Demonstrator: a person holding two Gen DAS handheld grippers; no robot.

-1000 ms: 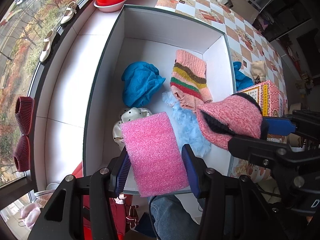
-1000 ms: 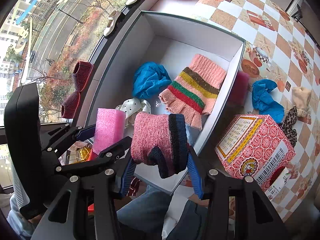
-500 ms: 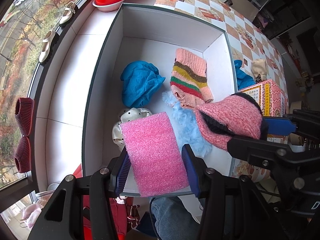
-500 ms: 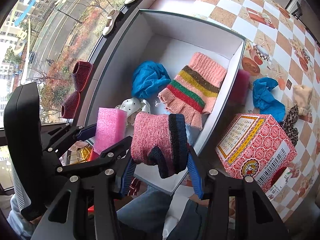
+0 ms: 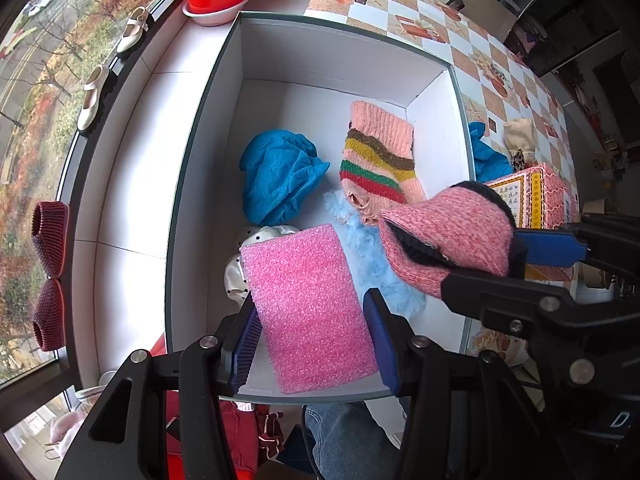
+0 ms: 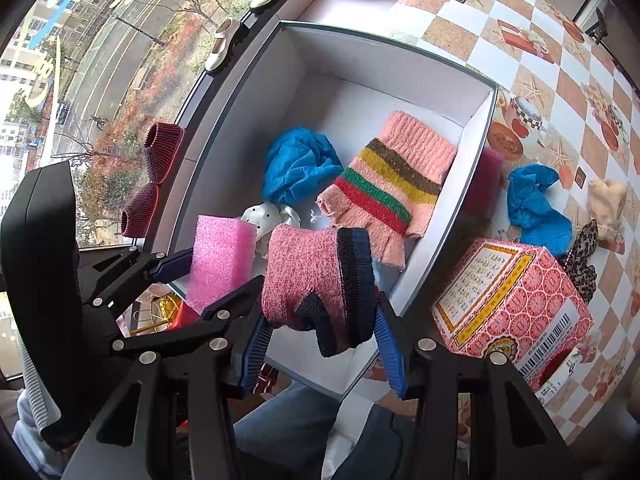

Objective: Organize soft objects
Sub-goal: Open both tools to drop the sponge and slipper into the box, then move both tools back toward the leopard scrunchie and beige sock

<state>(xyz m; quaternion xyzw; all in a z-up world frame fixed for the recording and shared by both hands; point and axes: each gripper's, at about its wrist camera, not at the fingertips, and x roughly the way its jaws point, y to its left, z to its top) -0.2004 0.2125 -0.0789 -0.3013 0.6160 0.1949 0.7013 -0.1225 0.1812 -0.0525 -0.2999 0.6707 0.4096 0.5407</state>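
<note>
White box (image 5: 436,128) serves as collection bin: striped knit (image 5: 378,164) and blue cloth (image 5: 280,176) already inside. You hold left gripper (image 5: 312,332) clamped on pink foam (image 5: 308,304), right gripper (image 6: 320,340) clamped on pink sock (image 6: 308,276), both poised over box's near edge, ready for drop.

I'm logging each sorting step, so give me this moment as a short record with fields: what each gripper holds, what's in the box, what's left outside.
left gripper: shut on pink foam block, over the box
right gripper: shut on pink knit slipper, over the box
white box: blue cloth, striped knit glove, light blue fluffy item, polka-dot white item
on table outside: second blue cloth, patterned carton, beige soft item, leopard-print scrunchie
</note>
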